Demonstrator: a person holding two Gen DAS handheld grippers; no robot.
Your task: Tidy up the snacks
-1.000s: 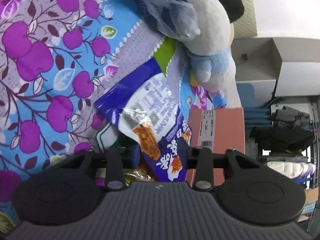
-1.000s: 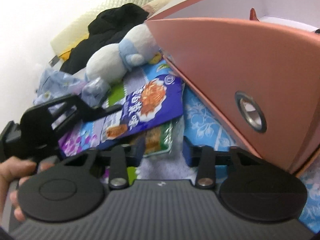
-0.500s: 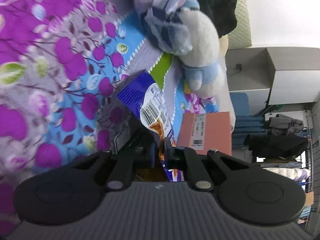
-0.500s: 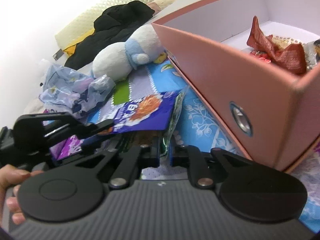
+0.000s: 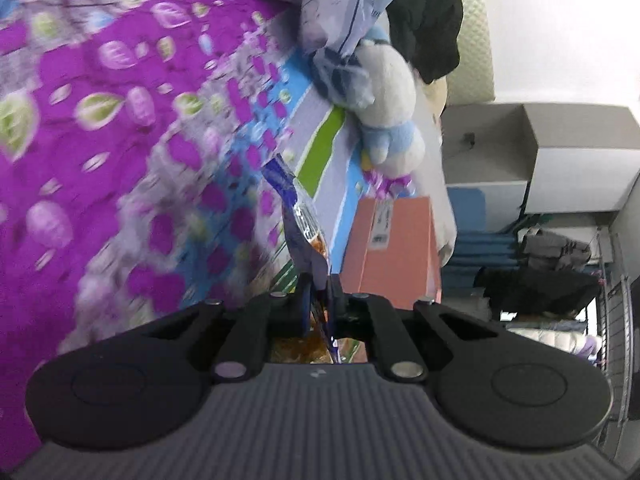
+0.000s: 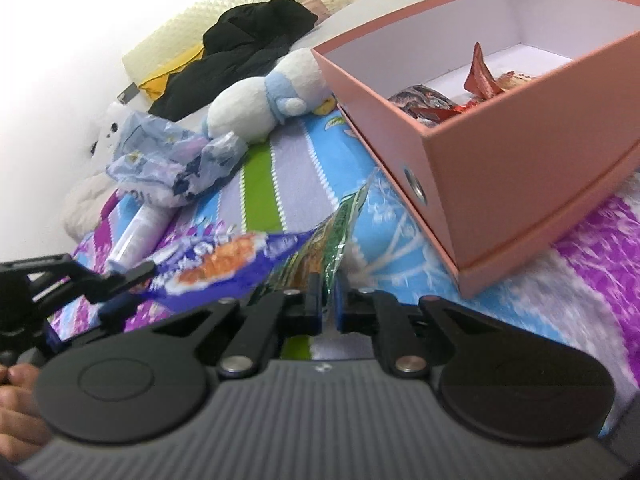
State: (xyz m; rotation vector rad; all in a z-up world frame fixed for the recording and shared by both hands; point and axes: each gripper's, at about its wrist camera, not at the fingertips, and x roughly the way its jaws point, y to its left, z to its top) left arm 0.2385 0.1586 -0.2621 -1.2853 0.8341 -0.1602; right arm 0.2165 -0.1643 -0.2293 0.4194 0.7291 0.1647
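Note:
My left gripper (image 5: 319, 280) is shut on a blue-purple snack packet (image 5: 301, 216), held edge-on above the bedspread. The same packet (image 6: 216, 264) and the left gripper (image 6: 132, 280) show at the left of the right wrist view. My right gripper (image 6: 328, 292) is shut on a green snack packet (image 6: 332, 236), lifted off the bed. An open pink box (image 6: 520, 152) stands to the right with several red and brown snack packets (image 6: 480, 80) inside. The box also shows in the left wrist view (image 5: 400, 248).
A white and blue plush toy (image 6: 272, 96) and a crumpled plastic bag (image 6: 172, 160) lie on the patterned bedspread (image 6: 280, 176) beyond the packets. Black clothing (image 6: 248, 36) sits near the headboard. Shelves and a grey cabinet (image 5: 540, 152) stand beside the bed.
Both grippers closed, the left on the blue-purple packet and the right on the green packet. Both packets have been lifted off the bed, and the views have risen.

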